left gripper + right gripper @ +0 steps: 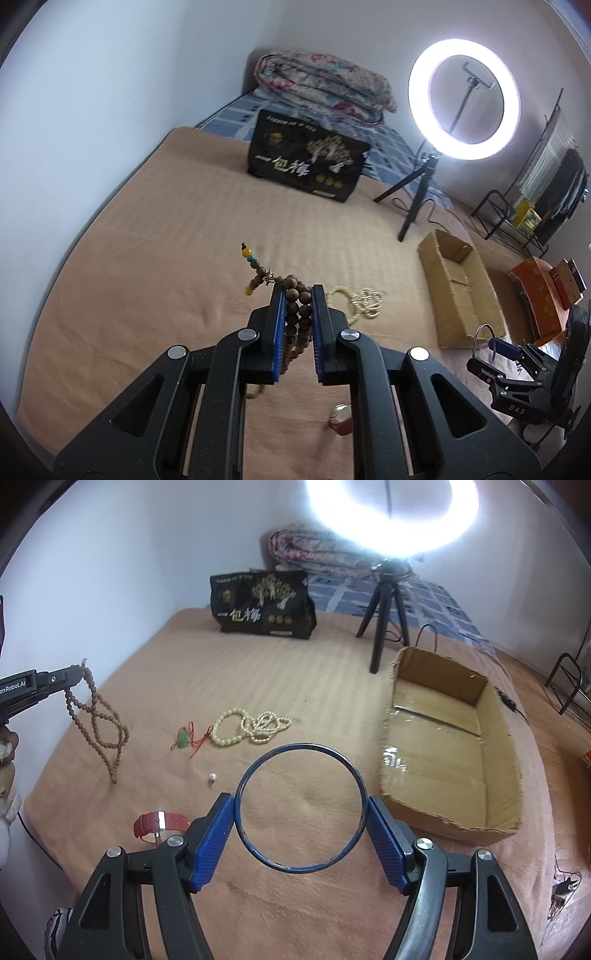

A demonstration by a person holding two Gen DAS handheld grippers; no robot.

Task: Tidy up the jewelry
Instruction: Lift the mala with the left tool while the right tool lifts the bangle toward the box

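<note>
A: Where do the wooden beads sit in the left gripper (298, 295)?

B: The wooden bead necklace (297, 306) runs straight between the two blue pads, which are pressed nearly together on it. A short tassel end with yellow and turquoise beads sticks out past the tips; the rest drops below. From the right wrist view the strand hangs in long loops from the fingertips, its lowest loop down at the blanket (258, 672) near the left edge of the bed.

A: And the right gripper (301, 808)?

B: Its jaws stand wide, each blue pad pressing on an opposite side of a blue bangle (301, 867), so the ring is pinched across its full width and held clear of the blanket.

A: How are the hands posed?

B: Both grippers tilt downward over the bed. The left one reaches in from the left edge; part of the person's hand (7, 738) shows behind it.

A: Any containers?

B: A cardboard box (509, 738) lies open along the right edge of the bed. I see only its taped bottom, no jewelry inside.

A: What lies loose?

B: Near the middle, a cream bead bracelet (227, 727) touching a heap of small pearl strands (267, 725). Just left of them, a green pendant on red cord (183, 738). Closer to the near edge, a single pearl piece (211, 777) and a red strap watch (160, 823).
</note>
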